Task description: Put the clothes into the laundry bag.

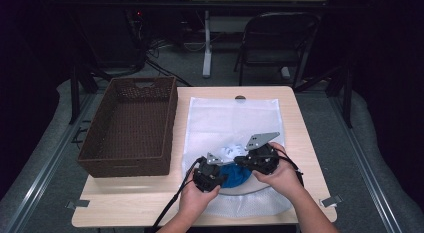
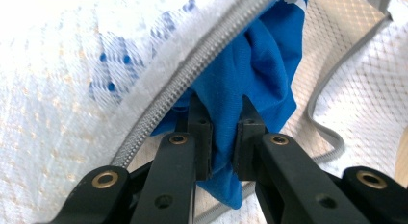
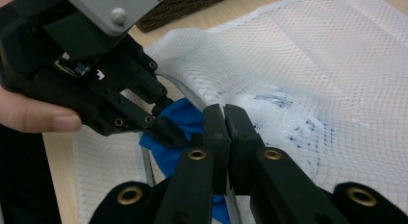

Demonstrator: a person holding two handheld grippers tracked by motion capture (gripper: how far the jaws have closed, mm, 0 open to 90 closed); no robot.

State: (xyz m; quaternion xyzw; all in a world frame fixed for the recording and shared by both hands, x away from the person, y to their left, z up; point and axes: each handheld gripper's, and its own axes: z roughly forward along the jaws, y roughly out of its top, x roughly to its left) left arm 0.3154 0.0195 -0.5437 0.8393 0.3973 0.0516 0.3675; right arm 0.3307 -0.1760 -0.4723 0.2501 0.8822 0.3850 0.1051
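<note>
Left gripper view shows the left gripper (image 2: pixel 223 142) with its jaws clamped on a fold of the blue cloth (image 2: pixel 255 65), which runs from the pads away into the zipper mouth of the mesh bag (image 2: pixel 57 89). Just to its right, the right gripper (image 3: pixel 225 137) has its jaws pressed shut on the bag's upper edge at that mouth. The cloth lies half in the bag at the table's near edge, so I judge the left hand must push it farther in.

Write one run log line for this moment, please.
left gripper: shut on blue cloth | right gripper: shut on mesh laundry bag edge | wicker basket: empty
</note>
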